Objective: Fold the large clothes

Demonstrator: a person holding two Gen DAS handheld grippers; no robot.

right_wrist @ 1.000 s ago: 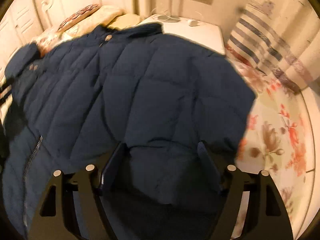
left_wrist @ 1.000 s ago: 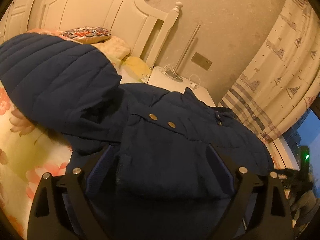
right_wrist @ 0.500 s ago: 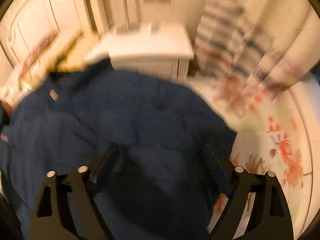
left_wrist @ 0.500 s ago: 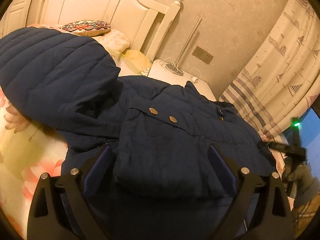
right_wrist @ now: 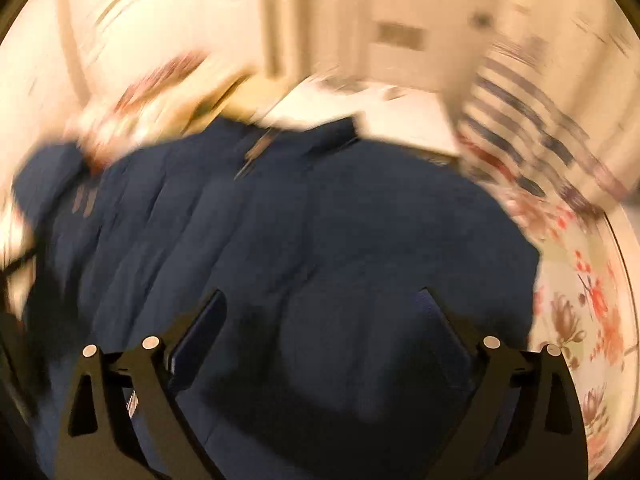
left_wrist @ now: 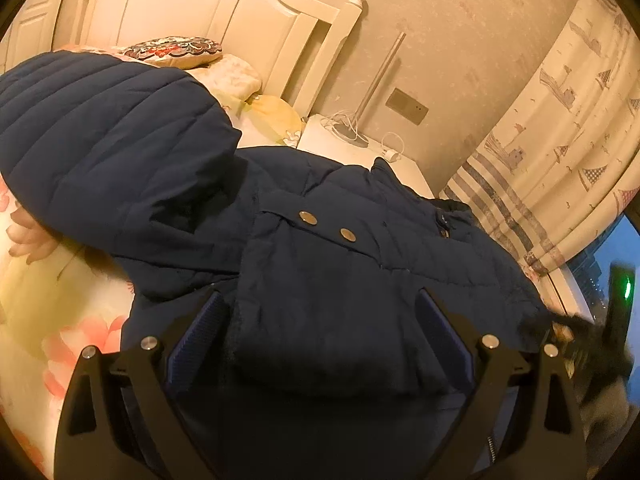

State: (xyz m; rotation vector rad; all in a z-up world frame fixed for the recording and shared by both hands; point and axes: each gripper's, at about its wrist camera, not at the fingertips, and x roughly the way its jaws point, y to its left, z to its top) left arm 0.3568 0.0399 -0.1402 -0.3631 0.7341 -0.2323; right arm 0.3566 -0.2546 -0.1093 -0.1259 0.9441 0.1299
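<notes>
Here, a navy padded jacket is seen spread over a floral bedsheet, with its quilted sleeve lying toward the left, below a patterned cushion and a white headboard. Just right of the sleeve, a flap with two metal snaps is shown near the middle of the coat. The left gripper is held over a folded edge of the jacket; its fingers are spread wide, fabric lies between them, and no pinch on it can be made out. Further right, a white nightstand and a striped curtain are seen.

In the blurred right wrist view, the jacket fills the centre, with the bedsheet at the right. The right gripper is held above the cloth, its jaws having just been opening; fabric lies between them, unpressed.
</notes>
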